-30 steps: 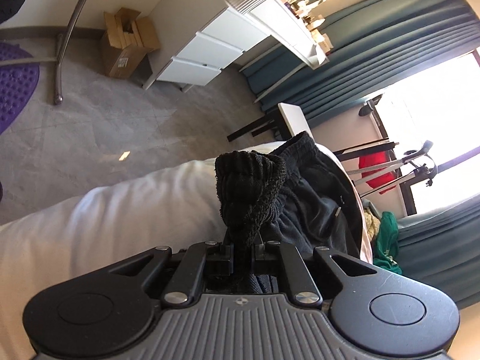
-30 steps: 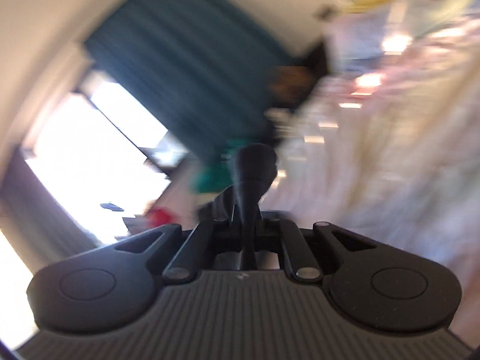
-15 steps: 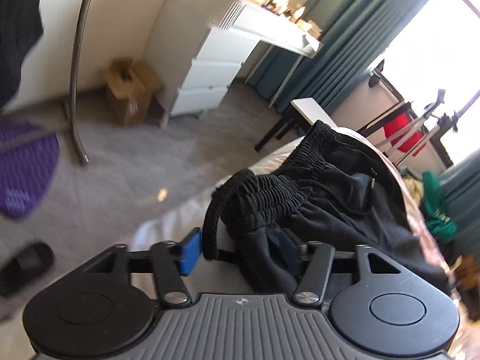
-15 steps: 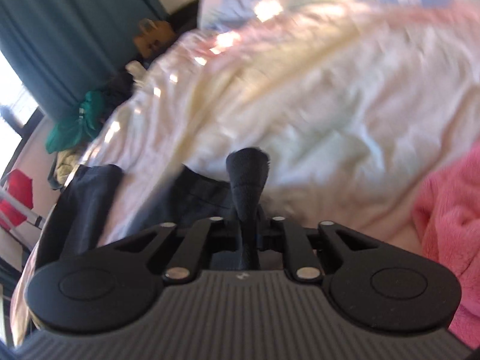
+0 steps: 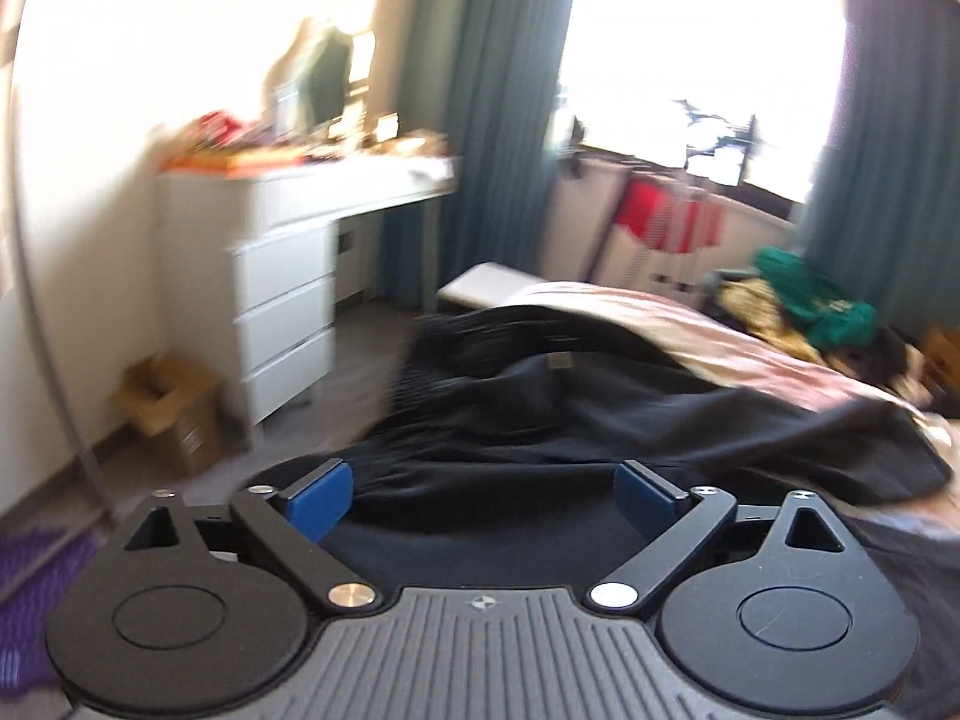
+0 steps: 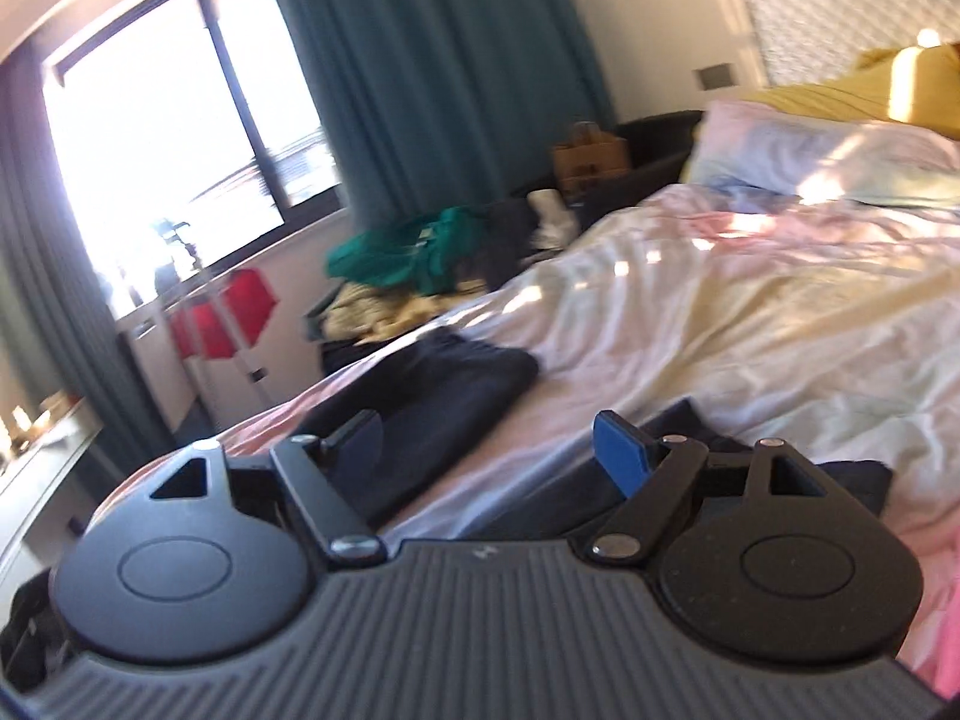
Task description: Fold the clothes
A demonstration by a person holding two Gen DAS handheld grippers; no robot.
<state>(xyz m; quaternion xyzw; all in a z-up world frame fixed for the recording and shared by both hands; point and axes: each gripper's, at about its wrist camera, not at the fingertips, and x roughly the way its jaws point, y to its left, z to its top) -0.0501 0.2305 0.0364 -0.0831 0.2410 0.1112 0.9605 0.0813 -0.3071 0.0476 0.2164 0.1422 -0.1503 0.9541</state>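
Left hand-held gripper [image 5: 483, 495], just opened, hovers over black shorts [image 5: 600, 420].

My left gripper [image 5: 483, 495] stands with jaws spread wide, having just been opening; both blue pads [image 5: 318, 495] show clear, nothing pressed between them. It points forward and somewhat downward, sitting roughly level across the frame. My right gripper [image 6: 492, 444] is also parted, a little less wide, its jaws likewise just opening; the right-hand blue pad [image 6: 621, 450] faces me, the other is in shadow. Nothing gripped there either. It tilts gently down. No hand or sleeve visible in either view.
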